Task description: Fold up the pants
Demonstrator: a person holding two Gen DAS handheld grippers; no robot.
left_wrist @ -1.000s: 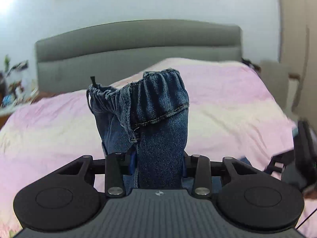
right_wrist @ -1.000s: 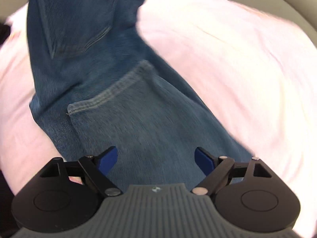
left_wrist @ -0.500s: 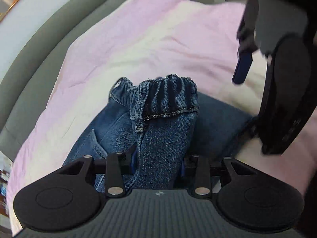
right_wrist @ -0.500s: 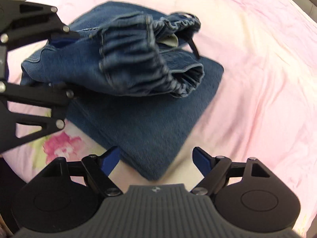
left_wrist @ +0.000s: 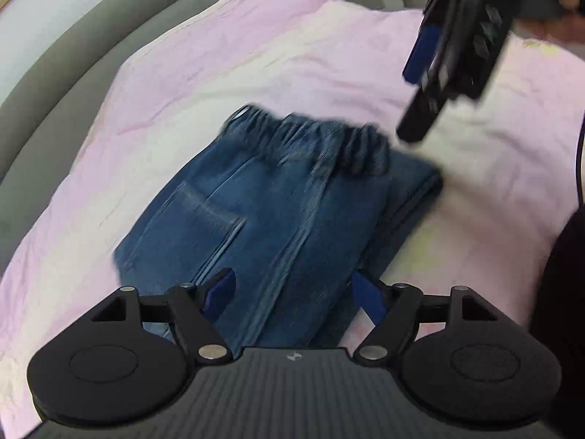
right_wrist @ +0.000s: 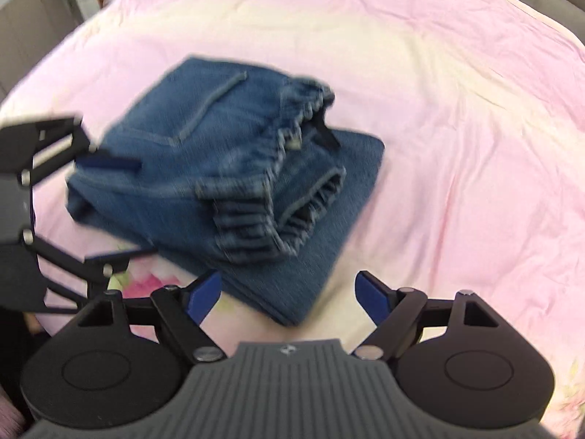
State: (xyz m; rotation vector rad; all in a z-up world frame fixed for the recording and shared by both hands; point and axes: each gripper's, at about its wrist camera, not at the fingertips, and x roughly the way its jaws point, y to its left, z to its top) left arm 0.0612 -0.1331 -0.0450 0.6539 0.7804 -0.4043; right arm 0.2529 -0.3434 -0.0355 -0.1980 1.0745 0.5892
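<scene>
**Jeans folded and let go — will the stack hold?**

The pants lie folded in a thick denim bundle on the pink bedspread, toward its near side, the elastic waistband doubled over on top and the lower layer sticking out beyond it on one side. The top layer looks puffy and loose in the right wrist view, its gathered edge lifted off the layer below. That is the risk here: nothing pins it, so springy denim could creep open or slide off the stack.

The left hand-held gripper sits low over the bundle's near end, jaws opening, denim lying between the blue pads but no longer pinched. Any drag on pulling back — a pad catching a seam — would tug the fold apart. A straight lift looks safest.

The right hand-held gripper hovers near the bundle's corner, jaws spread wide and empty. From the left wrist view it hangs just above the waistband's far end; a careless dip there would ruffle the elastic.

Room to move is generous: open bedspread on the far and right sides of the bundle. The grey headboard stands well away. The near edge of the bed is close to the bundle, so any nudge towards the person risks pushing denim off.
</scene>
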